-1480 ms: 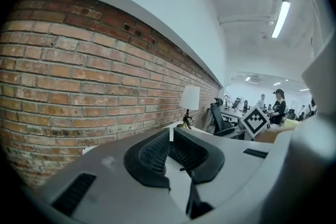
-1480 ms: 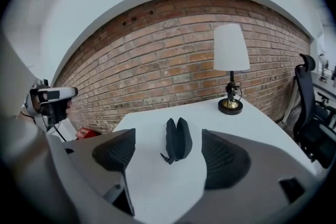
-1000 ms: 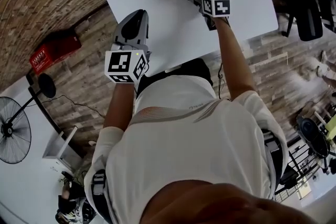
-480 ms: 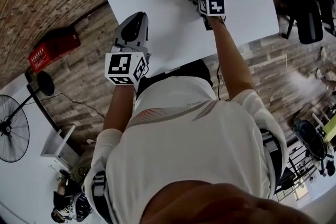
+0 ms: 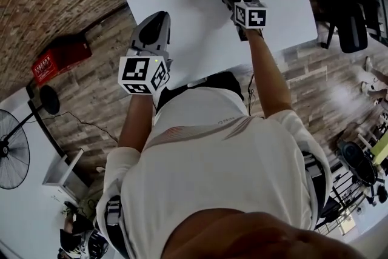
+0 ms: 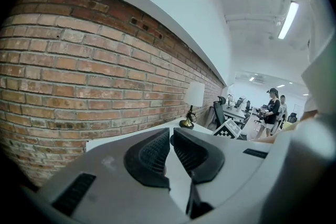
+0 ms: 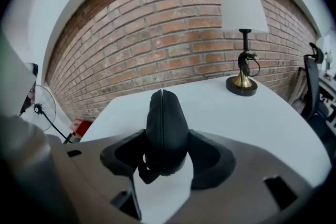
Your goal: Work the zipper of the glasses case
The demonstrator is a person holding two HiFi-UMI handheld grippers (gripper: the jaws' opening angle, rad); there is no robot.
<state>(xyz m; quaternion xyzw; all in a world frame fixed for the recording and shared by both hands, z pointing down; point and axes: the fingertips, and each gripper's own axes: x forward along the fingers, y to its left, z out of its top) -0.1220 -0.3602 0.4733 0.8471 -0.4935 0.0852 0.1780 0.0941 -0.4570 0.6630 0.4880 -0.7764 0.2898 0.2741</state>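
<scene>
The glasses case (image 7: 165, 123) is plain black, zipper (image 7: 161, 107) included. The tabletop (image 7: 220, 107) is white. The brick wall (image 7: 157, 23) is red-brown with pale mortar lines. The lamp (image 7: 241, 8) has a white shade and, seemingly, a brass-coloured base. The left tool (image 6: 170, 136) is grey with black ribbed pads (image 6: 152, 157).

Two in hand: left gripper (image 6: 170, 134), right gripper (image 7: 167, 152).
One glasses case (image 7: 165, 118) between the right jaws; one lamp (image 7: 241, 34) beyond them on one table (image 7: 283, 128); seemingly two people (image 6: 272, 108) far beyond the left jaws.
</scene>
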